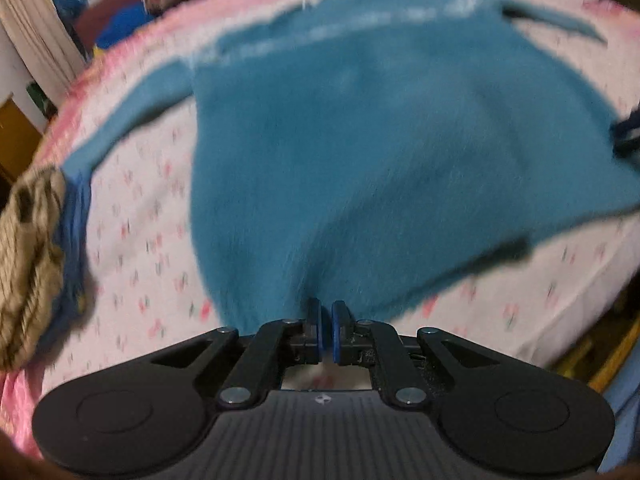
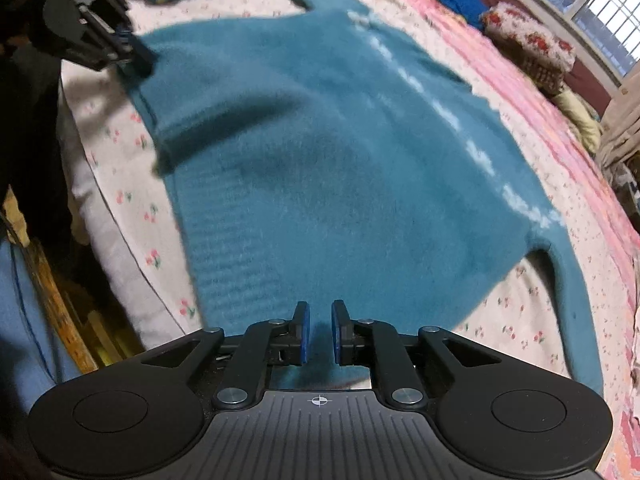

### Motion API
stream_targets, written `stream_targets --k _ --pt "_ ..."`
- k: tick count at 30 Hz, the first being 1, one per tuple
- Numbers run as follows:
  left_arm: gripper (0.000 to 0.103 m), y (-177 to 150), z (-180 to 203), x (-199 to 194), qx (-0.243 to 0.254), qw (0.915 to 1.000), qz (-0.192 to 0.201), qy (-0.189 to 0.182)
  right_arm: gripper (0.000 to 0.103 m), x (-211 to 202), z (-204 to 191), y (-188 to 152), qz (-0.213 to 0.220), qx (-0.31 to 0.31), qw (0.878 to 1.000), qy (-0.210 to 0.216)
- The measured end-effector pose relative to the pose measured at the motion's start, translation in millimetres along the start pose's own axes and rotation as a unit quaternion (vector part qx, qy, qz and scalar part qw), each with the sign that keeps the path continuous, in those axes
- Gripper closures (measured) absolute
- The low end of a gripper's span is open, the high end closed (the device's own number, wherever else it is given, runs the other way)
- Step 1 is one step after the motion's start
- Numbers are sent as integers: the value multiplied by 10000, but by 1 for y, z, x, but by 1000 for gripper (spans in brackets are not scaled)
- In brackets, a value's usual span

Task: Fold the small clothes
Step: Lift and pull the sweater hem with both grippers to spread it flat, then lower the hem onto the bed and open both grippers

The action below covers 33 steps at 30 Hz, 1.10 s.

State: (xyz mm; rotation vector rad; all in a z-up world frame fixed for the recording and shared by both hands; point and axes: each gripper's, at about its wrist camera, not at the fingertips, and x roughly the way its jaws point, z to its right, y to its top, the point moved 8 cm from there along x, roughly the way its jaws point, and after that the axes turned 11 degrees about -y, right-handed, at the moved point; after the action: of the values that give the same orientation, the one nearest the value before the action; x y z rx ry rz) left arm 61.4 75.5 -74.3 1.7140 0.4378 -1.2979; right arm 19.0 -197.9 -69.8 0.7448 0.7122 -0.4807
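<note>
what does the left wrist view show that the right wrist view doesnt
Only the left wrist view shows the full tan-and-brown patterned garment bunched at the bed's edge and the left gripper close up, jaws nearly shut on the teal sweater's hem.

Only the right wrist view shows the window, the floral pillow, and the right gripper close up, pinching the hem.

Both show the teal sweater spread on the floral bedsheet, with its pale stripe along the far edge.
</note>
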Motion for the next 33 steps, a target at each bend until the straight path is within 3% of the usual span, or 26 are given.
stream_targets --k 7,13,17,20,25,33 --pt "86 -16 -3 -23 56 9998 -184 55 90 5 2 -8 -121 46 9999 63" --pt "86 16 1 -56 -82 9979 637 -108 90 -6 10 -4 -13 85 10000 -50" --pt "86 37 12 -44 -112 9956 891 -281 90 -8 11 6 78 89 9999 -118" --pt "86 42 25 -26 -81 9961 786 -402 90 -6 11 11 122 92 9998 -126" --pt "85 23 28 1 -25 9990 203 -386 90 -7 14 15 186 134 9997 -53" --pt "85 14 27 0 -5 9991 112 -413 89 -7 18 30 338 284 9990 24"
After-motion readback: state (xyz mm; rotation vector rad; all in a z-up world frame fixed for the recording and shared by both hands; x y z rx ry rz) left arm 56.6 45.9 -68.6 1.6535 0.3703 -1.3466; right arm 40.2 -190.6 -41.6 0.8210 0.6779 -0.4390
